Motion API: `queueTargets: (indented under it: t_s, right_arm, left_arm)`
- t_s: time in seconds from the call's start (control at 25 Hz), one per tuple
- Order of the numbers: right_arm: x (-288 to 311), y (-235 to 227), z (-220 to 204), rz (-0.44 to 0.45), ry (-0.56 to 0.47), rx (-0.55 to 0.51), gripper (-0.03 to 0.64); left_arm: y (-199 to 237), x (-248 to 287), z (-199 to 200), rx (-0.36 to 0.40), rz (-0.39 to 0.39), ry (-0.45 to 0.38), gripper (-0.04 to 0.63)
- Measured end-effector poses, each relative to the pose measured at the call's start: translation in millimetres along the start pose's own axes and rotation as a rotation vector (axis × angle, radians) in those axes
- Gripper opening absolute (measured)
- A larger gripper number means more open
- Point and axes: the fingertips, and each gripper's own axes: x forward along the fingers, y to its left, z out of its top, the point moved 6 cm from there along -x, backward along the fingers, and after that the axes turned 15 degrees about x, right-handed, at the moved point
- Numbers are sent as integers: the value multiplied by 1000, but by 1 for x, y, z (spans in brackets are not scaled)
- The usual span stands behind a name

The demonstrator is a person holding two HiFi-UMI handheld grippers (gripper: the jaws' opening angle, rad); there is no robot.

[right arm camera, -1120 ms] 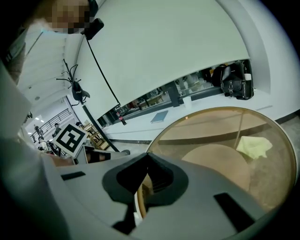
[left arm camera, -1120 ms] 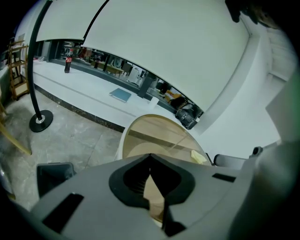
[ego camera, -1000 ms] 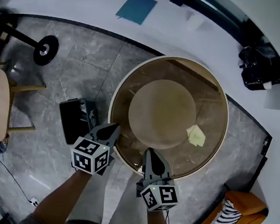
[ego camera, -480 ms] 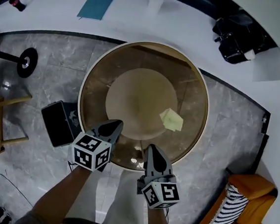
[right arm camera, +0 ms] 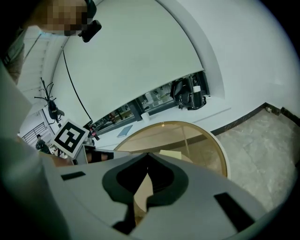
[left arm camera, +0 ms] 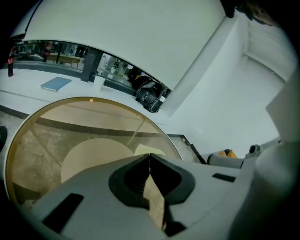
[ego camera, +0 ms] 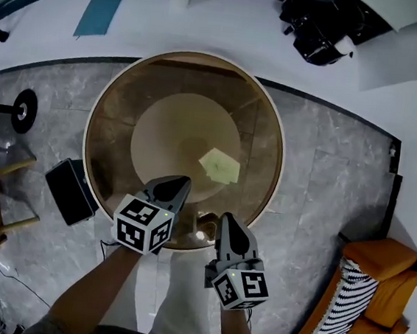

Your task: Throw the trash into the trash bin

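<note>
Black box (ego camera: pixel 69 191): on the floor just beside the round glass table (ego camera: pixel 273 125); probably the trash bin.
Left gripper (ego camera: pixel 172 188): jaws together, empty, over the table's near edge.
Yellow paper scrap (ego camera: pixel 220 165): the trash, lying flat on the table and not gripped, near both grippers.
Right gripper (ego camera: pixel 228 224): jaws together, empty; they must open before any pickup.

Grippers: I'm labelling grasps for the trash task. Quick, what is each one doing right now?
Left gripper: shut, nothing between its jaws.
Right gripper: shut, nothing between its jaws.
</note>
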Motion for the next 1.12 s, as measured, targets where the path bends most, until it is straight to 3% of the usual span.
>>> queueTargets:
  t_s: [0.48,0.56,0.68,1.12]
  right_arm:
    - [-13,-44,12,-38,-30,63,17]
    - [-13,-47,13,-39,-30,68,16]
    - [-11,-53,14,-43,-27,73,16]
    - [5,-77,5,-35,11,76,15]
  left_arm:
    - [-28,44,11,44,-22,39,29]
    - [-28,50,10,32,-15,42,164]
    - [-25,59,8,32,10,49,220]
    - [-5,92,-11,0,72,90,221]
